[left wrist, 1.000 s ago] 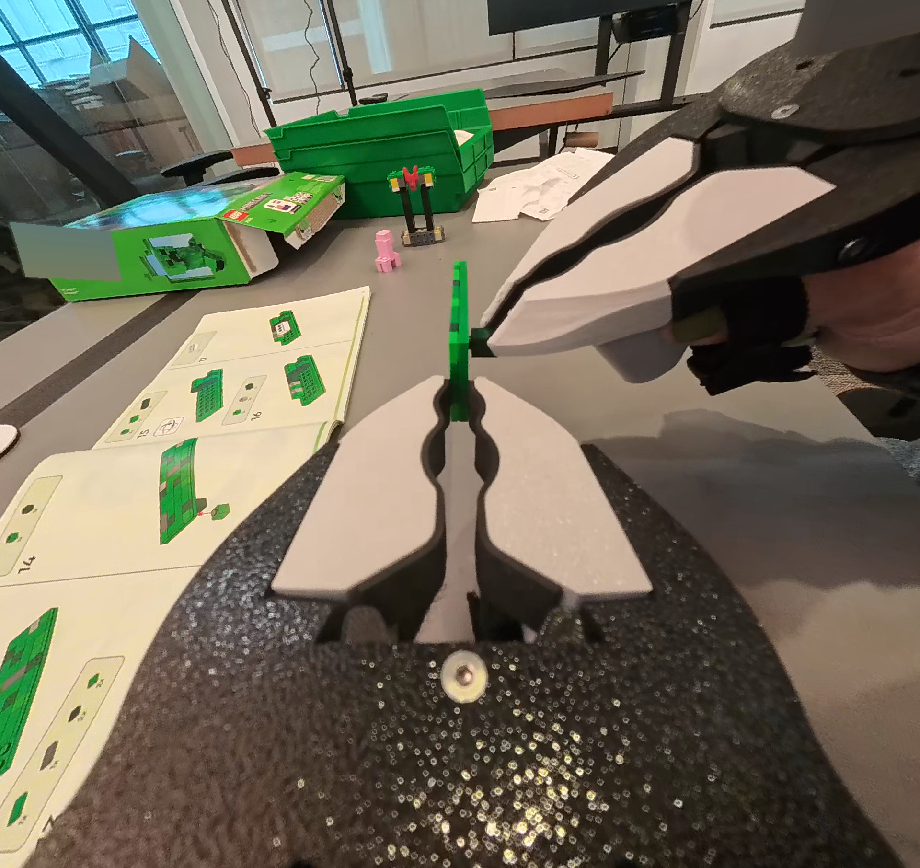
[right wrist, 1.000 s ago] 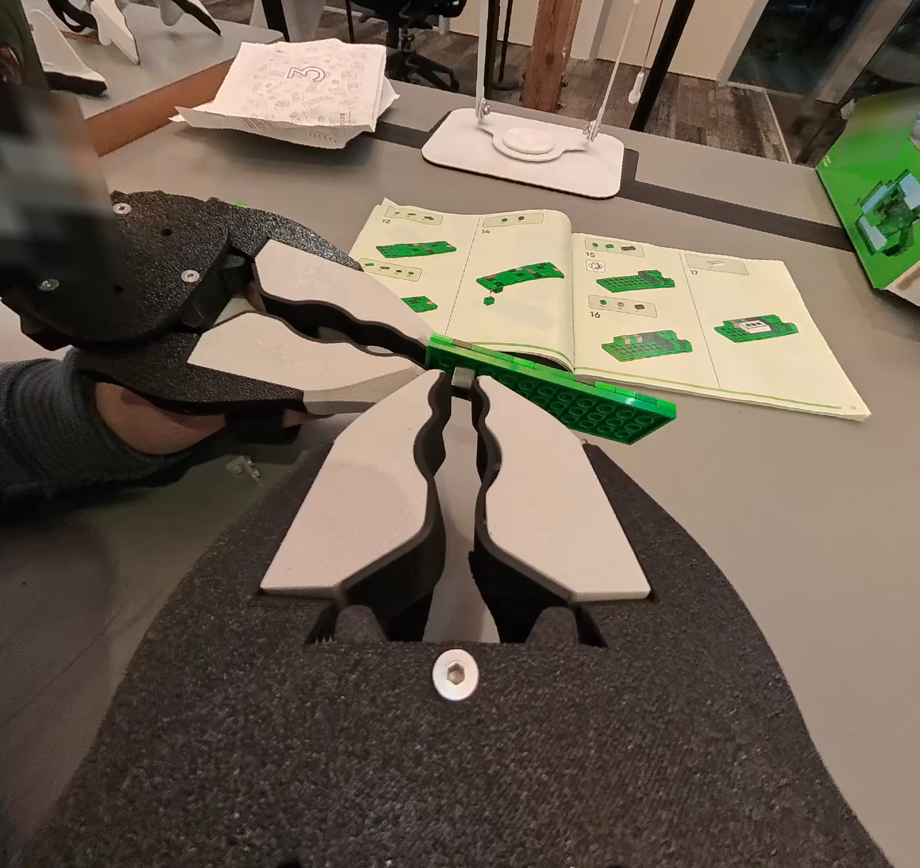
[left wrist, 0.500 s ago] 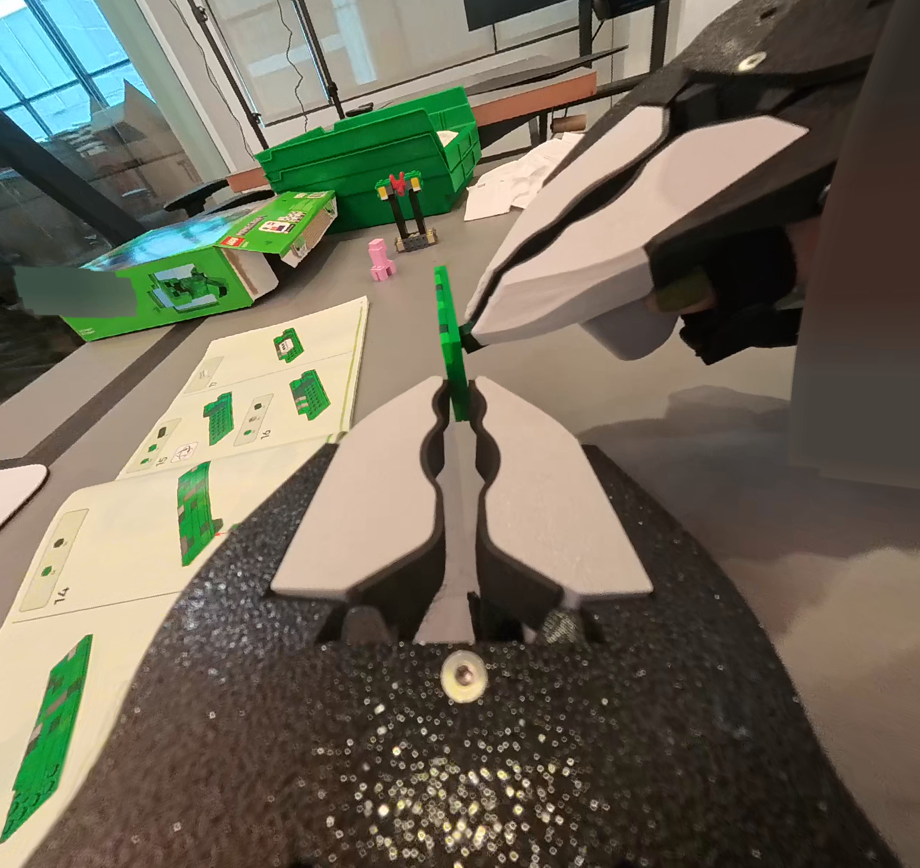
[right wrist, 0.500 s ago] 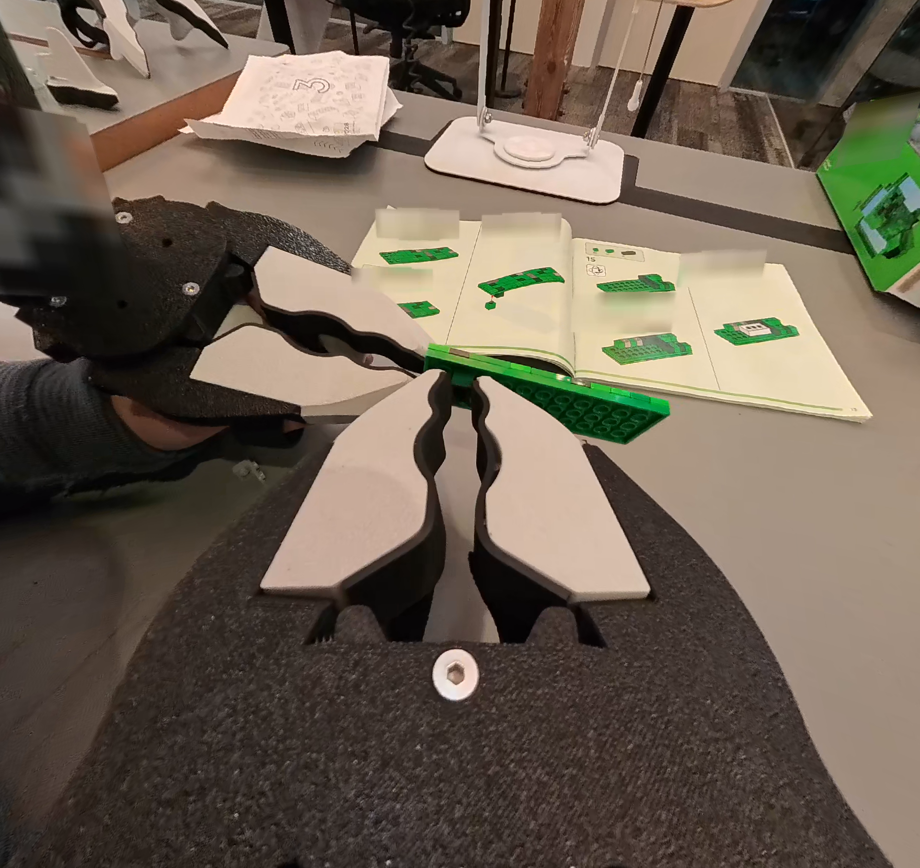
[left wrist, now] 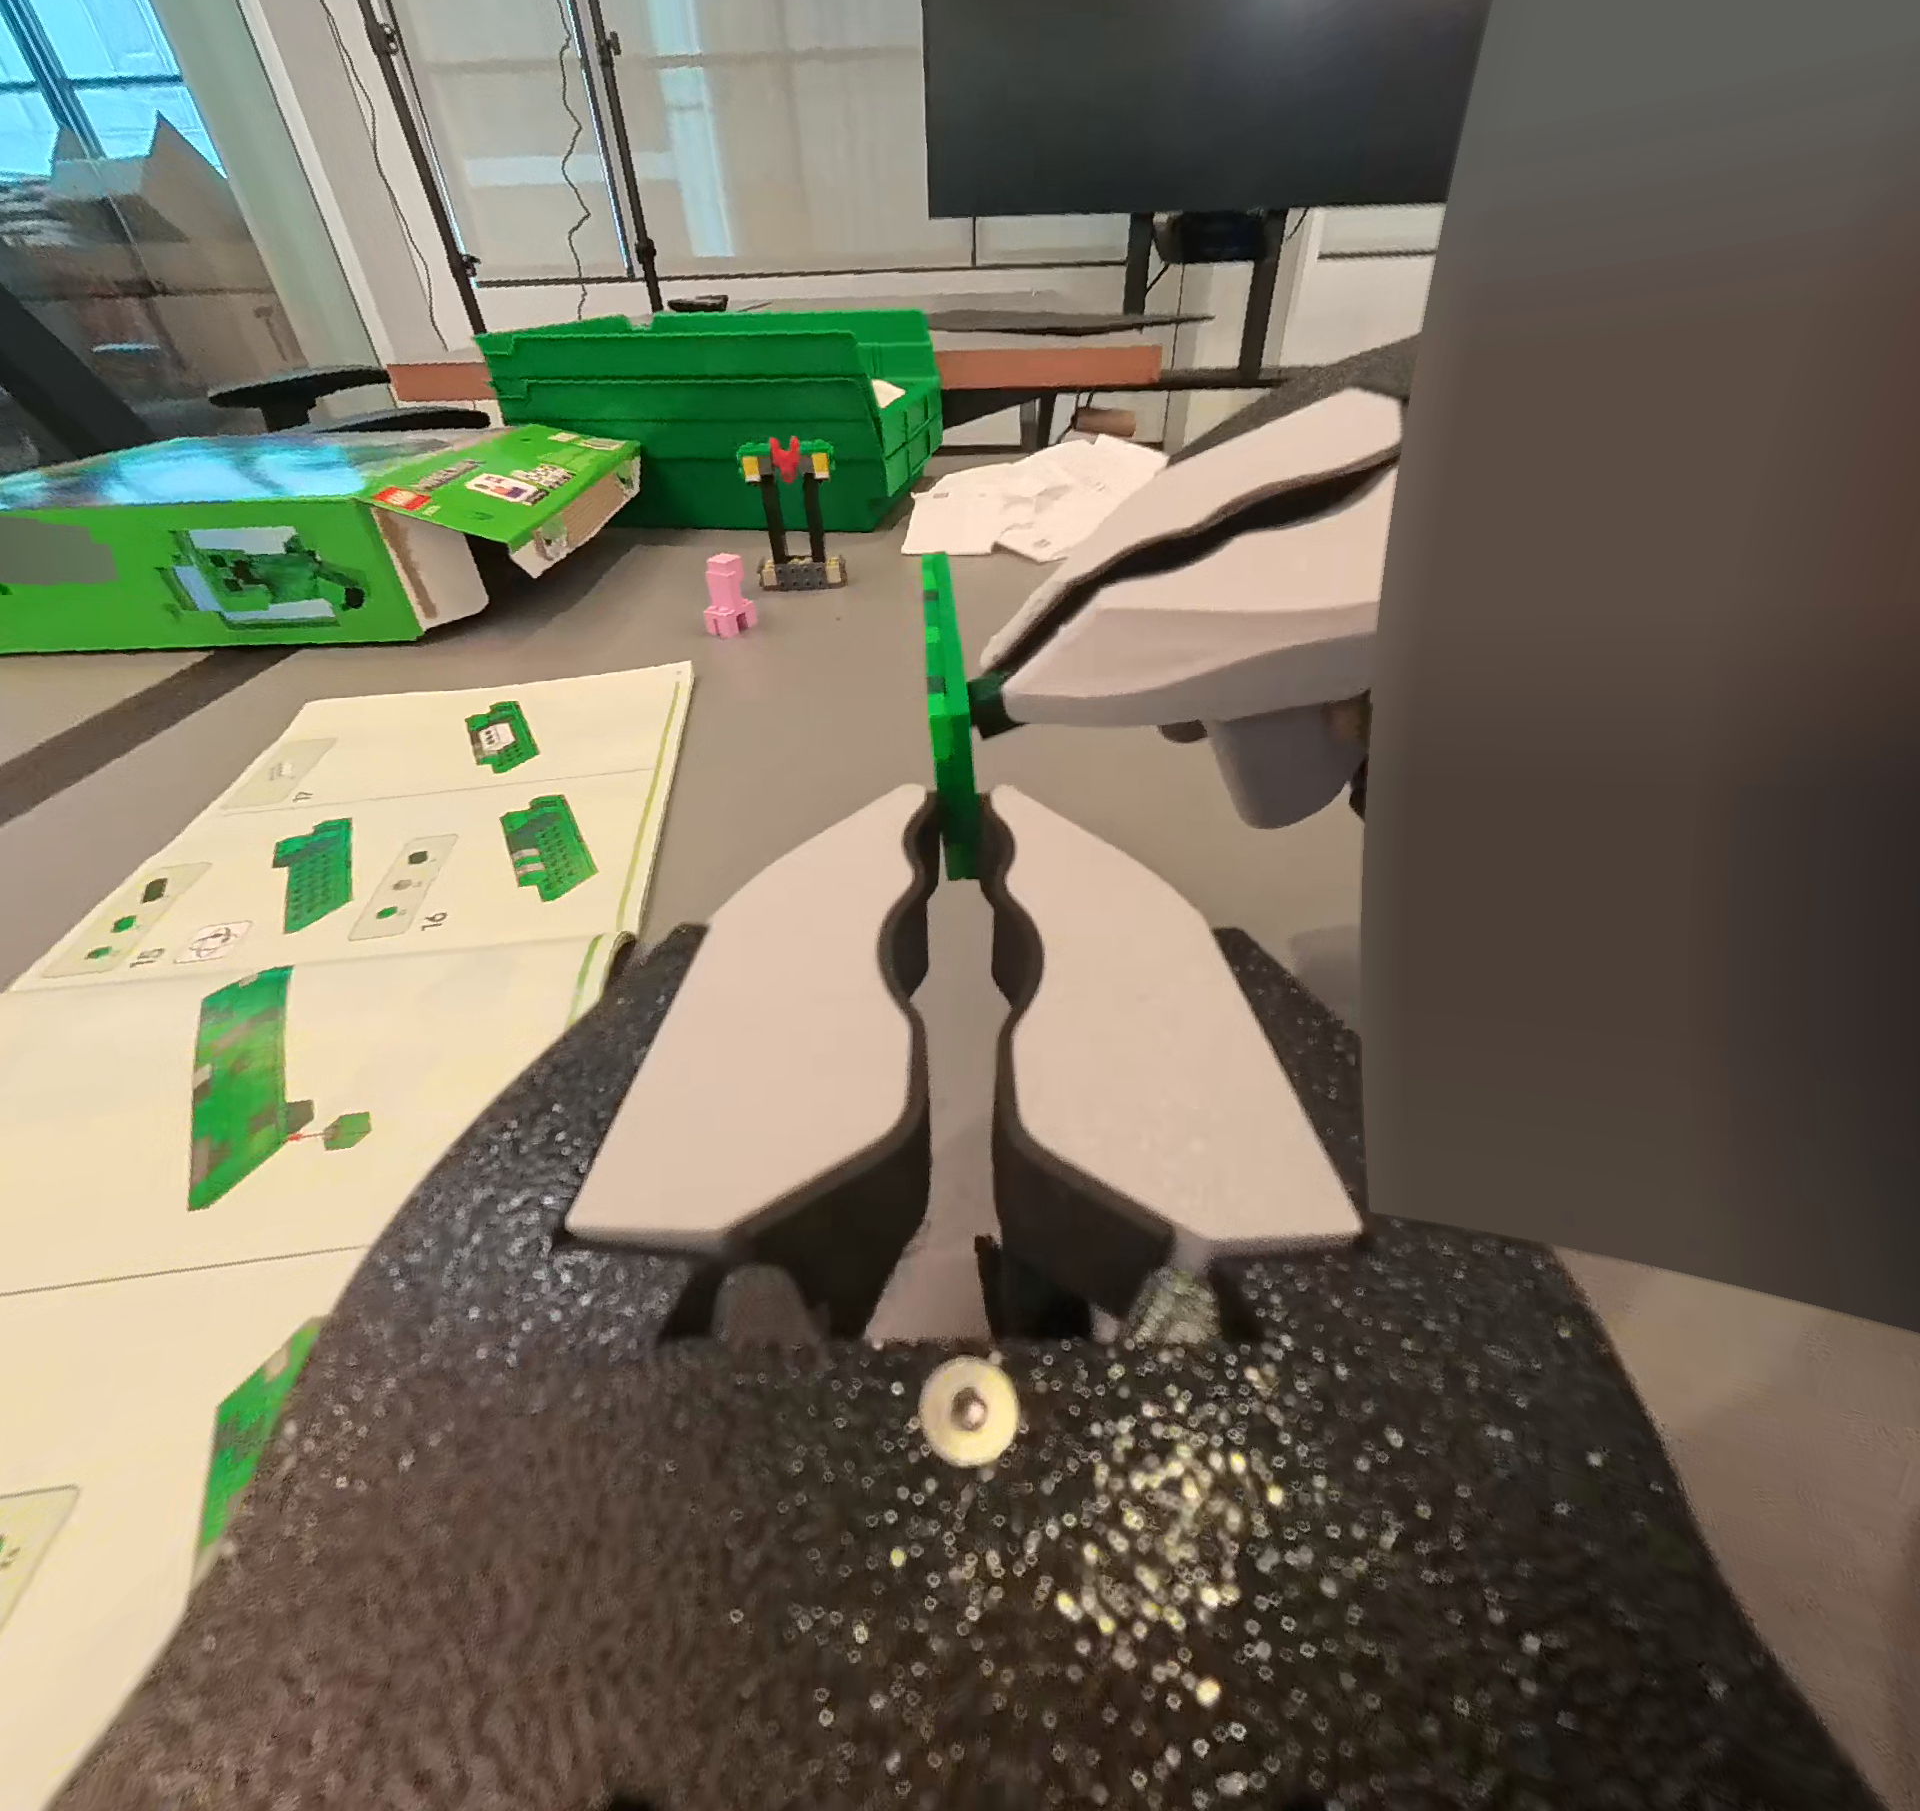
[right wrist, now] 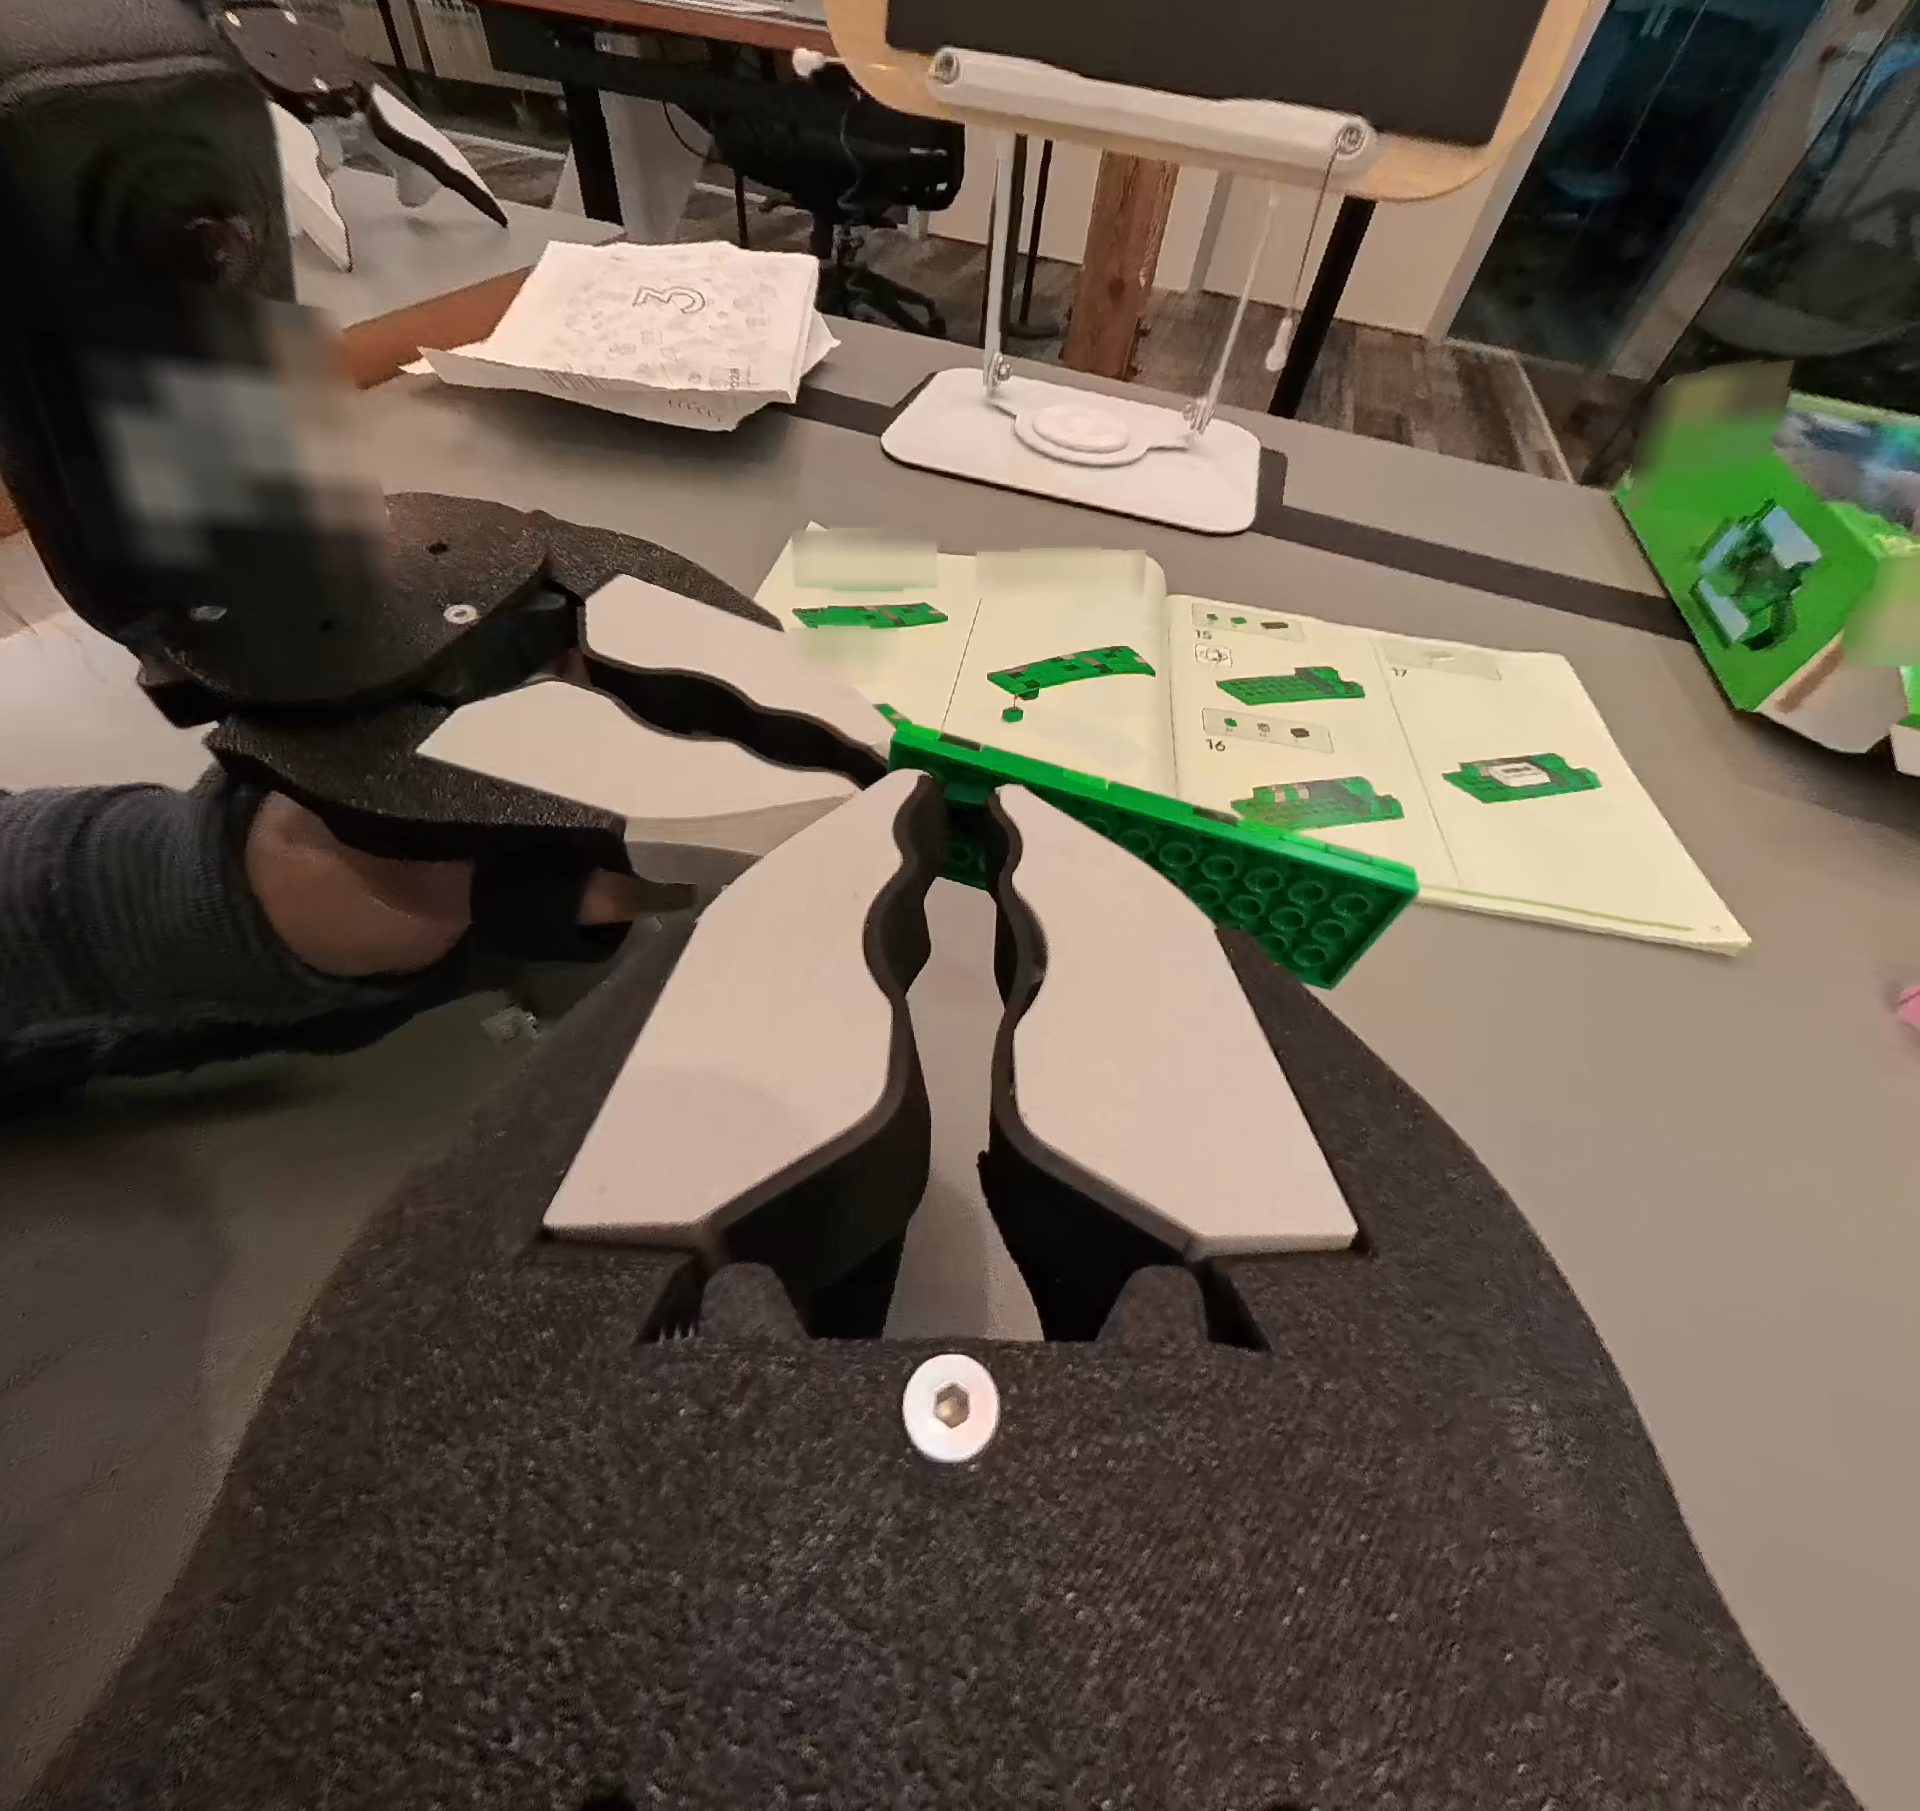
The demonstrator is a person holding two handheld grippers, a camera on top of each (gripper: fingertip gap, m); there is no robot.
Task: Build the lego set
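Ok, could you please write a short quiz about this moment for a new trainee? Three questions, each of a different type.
1. True or false: the green plate lies flat on the table.
2. Which gripper pinches a small dark green piece against the plate's face?
A. left gripper
B. right gripper
3. Fill in: the pink figure stands near the small black-legged model, in front of the green ____.

Key
1. False. The left gripper holds it by one end, clear of the table.
2. B
3. bins
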